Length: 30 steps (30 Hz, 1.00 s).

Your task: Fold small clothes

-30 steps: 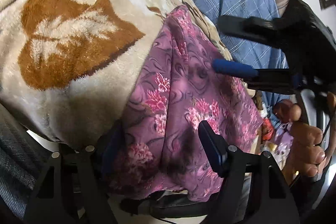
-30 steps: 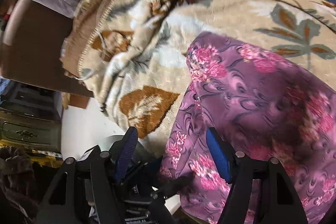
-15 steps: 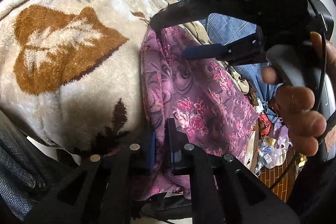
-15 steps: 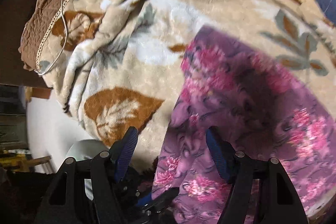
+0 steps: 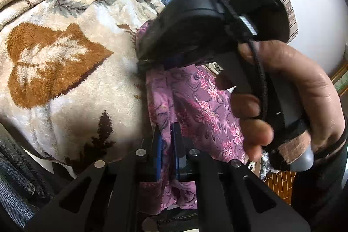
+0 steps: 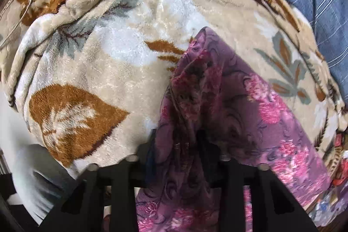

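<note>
on the bed's plush cream blanket with brown leaves (image 6: 91, 71) lies the purple floral cloth garment (image 6: 250, 114), one long edge gathered up. both tongs stood wide a second ago; the left tongs (image 5: 166, 151) have since closed narrow on the near hem, fabric pinched between the blue pads. the right tongs (image 6: 176, 145), held in a hand (image 5: 289, 101), have just been closing, with a bunched ridge of the garment between them at its far left edge. with both ends gripped, the edge looks ready to be lifted and carried over for a fold.
</note>
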### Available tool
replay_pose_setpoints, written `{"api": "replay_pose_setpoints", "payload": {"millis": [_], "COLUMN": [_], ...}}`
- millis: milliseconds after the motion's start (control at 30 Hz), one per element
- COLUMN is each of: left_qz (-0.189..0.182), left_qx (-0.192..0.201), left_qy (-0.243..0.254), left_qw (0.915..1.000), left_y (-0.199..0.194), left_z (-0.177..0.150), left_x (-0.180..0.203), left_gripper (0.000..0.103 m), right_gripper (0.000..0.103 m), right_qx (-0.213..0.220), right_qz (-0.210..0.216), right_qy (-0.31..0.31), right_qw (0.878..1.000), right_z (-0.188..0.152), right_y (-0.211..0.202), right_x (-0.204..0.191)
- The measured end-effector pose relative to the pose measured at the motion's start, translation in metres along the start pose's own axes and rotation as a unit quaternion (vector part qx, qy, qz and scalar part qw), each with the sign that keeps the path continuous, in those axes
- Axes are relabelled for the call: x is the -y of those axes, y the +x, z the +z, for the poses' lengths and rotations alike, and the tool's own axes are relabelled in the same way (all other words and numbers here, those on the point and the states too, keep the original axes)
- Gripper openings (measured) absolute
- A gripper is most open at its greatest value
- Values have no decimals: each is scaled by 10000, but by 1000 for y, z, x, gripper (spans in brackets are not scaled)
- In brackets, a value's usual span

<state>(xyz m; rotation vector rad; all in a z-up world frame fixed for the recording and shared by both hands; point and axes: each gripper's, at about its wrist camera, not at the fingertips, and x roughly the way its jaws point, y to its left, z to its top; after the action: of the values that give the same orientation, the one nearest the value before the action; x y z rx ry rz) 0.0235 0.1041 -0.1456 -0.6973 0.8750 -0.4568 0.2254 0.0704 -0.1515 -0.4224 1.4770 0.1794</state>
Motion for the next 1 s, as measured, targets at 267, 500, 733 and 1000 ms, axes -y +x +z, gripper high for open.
{"api": "replay_pose_setpoints", "payload": {"millis": [267,500,733,1000], "left_qz": [26,-91,-240,-343], "left_qx": [159,103,-196,-781], "left_qy": [541,1321,2256,3094], "left_qw": [9984,9911,9737,9471], "left_y": [-28,-49,-33,22], "left_z": [-1,-5,-23,-63], "left_x": [40,116,193,264], "left_gripper": [5,4,4,4], "right_gripper": [16,15,15,15], "right_qx": [409,1306,2254,2891], "right_qz": [974,2243,3003,3411], "right_qy": [182,508,1169,1877], "right_qw": [9942,9644,9194,8746], "right_z": [-18,-66,-133,-217], "right_y": [-50,-105,-131,-116], "right_x": [44,95,180,277]}}
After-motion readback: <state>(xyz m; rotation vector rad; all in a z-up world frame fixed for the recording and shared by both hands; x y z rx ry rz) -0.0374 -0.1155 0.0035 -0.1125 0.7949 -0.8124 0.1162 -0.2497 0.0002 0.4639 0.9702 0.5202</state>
